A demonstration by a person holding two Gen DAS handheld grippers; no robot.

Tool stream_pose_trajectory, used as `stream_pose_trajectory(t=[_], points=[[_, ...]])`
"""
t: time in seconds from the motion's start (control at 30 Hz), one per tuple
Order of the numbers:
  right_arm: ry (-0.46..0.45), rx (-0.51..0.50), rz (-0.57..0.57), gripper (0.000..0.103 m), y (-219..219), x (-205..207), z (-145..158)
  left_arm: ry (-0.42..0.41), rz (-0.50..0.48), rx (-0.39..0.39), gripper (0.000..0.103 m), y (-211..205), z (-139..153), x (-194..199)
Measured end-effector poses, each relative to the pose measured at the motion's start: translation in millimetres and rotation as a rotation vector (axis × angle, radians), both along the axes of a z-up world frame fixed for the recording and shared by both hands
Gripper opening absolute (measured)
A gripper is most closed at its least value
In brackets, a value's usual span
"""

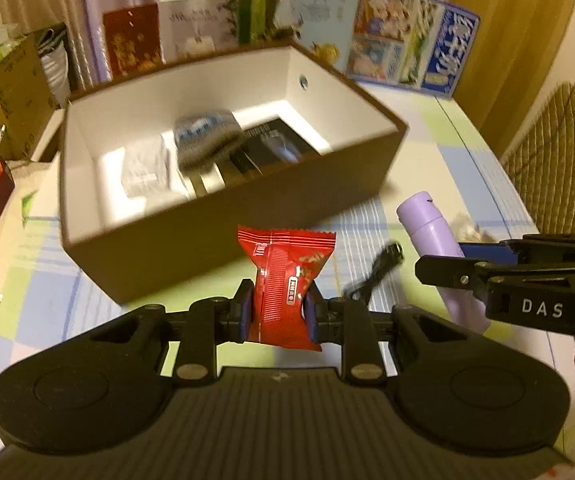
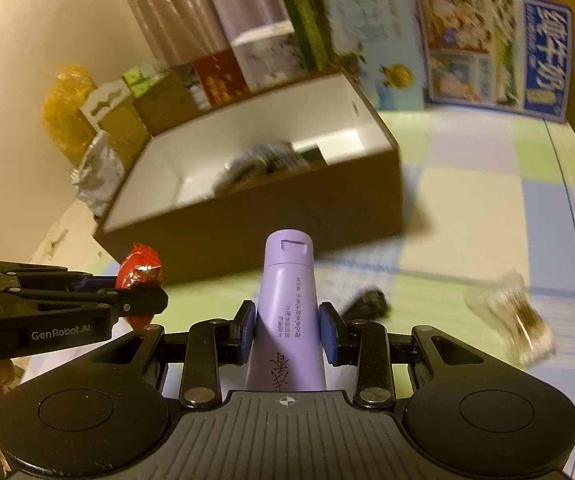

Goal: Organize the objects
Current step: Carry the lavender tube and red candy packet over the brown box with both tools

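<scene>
Pleated curtains [image 2: 191, 12] behind a checked tablecloth [image 2: 487, 184], warm light.

A lived-in home room: pale purple curtains [image 1: 91, 8] hang behind a tabletop [image 1: 467, 148] with a checked pastel cloth, gift boxes [image 1: 131, 40] and cartons [image 1: 11, 92] crowd the edges, beside a quilted chair back [image 1: 559, 152].

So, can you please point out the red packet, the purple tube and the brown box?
red packet [image 1: 285, 280], left wrist view, middle of wrapper.
purple tube [image 2: 287, 300], right wrist view, upper body.
brown box [image 1: 191, 240], left wrist view, front wall.
</scene>
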State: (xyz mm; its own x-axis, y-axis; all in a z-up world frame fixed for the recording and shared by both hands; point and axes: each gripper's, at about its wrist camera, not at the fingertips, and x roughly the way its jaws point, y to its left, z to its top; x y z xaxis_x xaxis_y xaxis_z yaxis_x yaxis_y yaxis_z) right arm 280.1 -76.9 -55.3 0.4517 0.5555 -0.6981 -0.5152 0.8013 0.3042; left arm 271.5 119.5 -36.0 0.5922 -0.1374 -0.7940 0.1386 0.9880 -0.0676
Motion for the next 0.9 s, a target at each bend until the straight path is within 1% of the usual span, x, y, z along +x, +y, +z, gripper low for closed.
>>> stream_pose_trajectory(t=[0.27, 0.47, 0.57, 0.67, 0.8, 0.9], points=[[-0.084, 0.027, 0.038, 0.031, 32.2, 45.7, 33.3, -0.075, 0.055, 0.009, 0.021, 24.0, 30.4, 39.3], [-0.138, 0.011, 0.051, 0.031, 56.4, 88.1, 47.0, -0.101, 0.079, 0.014, 0.021, 41.5, 45.3, 76.0], [-0.146, 0.002, 0.059, 0.031, 67.7, 109.8, 46.5, -0.107, 0.082, 0.025, 0.021, 47.1, 47.5, 94.5], [-0.153, -0.029, 0.064, 0.031, 78.5, 129.2, 41.3, -0.101, 0.085, 0.028, 0.021, 52.7, 44.6, 113.9], [-0.155, -0.085, 0.067, 0.031, 90.2, 153.6, 28.2, -0.078, 0.090, 0.033, 0.021, 60.3, 34.9, 138.7], [-0.138, -0.131, 0.062, 0.031, 97.7, 172.3, 14.2, -0.056, 0.091, 0.035, 0.021, 64.2, 25.4, 155.7]])
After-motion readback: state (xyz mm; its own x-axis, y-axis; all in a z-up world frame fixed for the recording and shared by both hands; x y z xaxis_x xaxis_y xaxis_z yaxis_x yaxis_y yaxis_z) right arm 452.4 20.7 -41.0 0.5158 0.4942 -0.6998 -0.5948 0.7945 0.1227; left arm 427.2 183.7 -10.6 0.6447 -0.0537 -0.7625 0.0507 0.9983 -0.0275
